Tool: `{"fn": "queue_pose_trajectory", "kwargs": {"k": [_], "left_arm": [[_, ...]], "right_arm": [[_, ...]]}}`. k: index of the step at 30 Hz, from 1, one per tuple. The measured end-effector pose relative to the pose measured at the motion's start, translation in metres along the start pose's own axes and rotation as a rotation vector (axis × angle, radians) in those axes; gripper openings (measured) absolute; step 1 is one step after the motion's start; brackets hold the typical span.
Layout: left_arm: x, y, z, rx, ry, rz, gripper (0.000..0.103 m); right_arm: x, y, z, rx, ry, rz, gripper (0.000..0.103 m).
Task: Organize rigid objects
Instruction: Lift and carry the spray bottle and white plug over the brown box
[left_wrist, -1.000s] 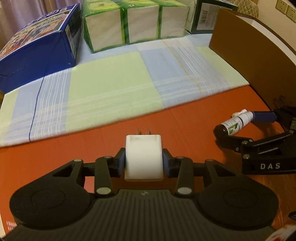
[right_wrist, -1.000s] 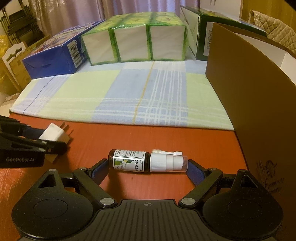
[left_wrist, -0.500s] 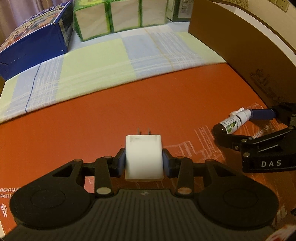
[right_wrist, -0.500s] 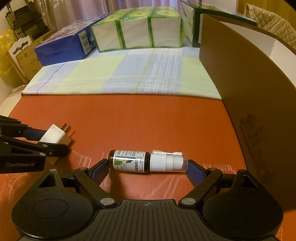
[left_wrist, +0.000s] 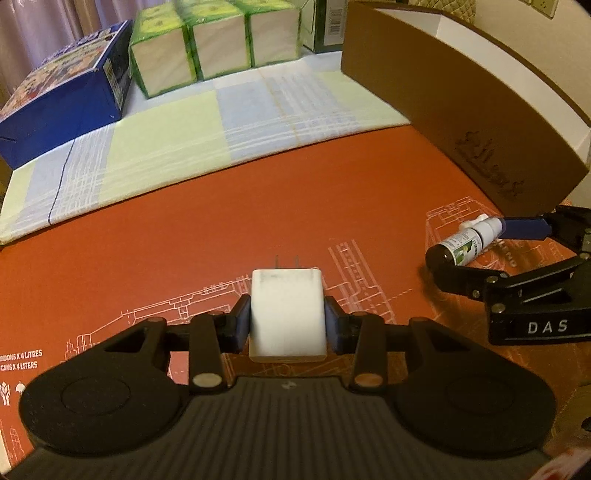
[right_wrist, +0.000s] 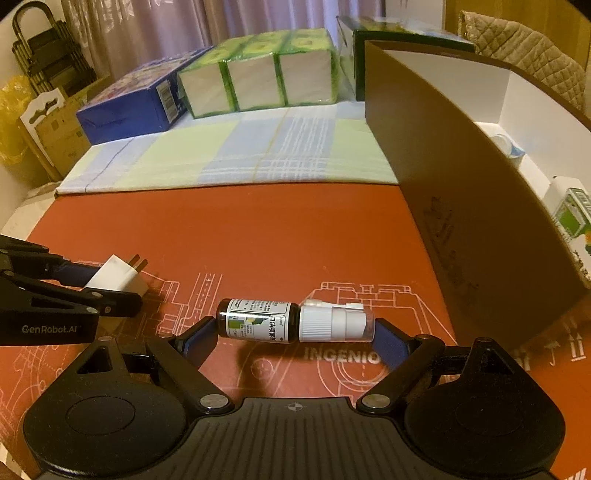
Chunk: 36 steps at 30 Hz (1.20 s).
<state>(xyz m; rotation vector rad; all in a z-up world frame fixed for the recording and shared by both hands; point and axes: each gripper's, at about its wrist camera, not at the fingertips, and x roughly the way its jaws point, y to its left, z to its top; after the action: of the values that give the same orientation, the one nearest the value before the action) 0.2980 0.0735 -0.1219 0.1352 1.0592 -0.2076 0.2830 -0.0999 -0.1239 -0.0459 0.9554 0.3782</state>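
Since the earlier frames both hands have drawn back and lifted a little: the checked cloth (left_wrist: 207, 122) and the row of green packs (left_wrist: 218, 40) sit farther up in view, and more of the printed orange counter (left_wrist: 258, 221) shows beneath. Left gripper (left_wrist: 288, 325): fingers nearly closed, clamped on the sides of the white charger plug (left_wrist: 287, 317), prongs pointing away. Right gripper (right_wrist: 295, 334): fingers wide, pinching the spray bottle (right_wrist: 291, 321) end to end, base on one pad, clear cap on the other. Both items look to be carried clear of the counter, over its near part. The brown box (right_wrist: 461, 177) stands along the counter's right edge; a few small items already lie inside, so it is likely the destination. Risks: the bottle is held only by its ends, so a tilt or jolt could let it pivot or pop out; the cap may slip off under load. The box wall is tall, and a low approach could knock either item loose.
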Motion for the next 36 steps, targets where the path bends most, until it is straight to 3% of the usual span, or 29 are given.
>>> {"fn": "queue_pose_trajectory", "kwargs": {"k": [20,36], "left_arm": [[-0.074,-0.044,0.017,-0.009,-0.147,-0.021,0.036],[-0.096,-0.112,0.058,0.073,-0.236,-0.11,0.036]], "right_arm": [[-0.081,-0.002,0.01,-0.063,-0.163,0.11,0.086],[-0.137,-0.055,0.017,-0.012,-0.246,0.074,0.086]]}}
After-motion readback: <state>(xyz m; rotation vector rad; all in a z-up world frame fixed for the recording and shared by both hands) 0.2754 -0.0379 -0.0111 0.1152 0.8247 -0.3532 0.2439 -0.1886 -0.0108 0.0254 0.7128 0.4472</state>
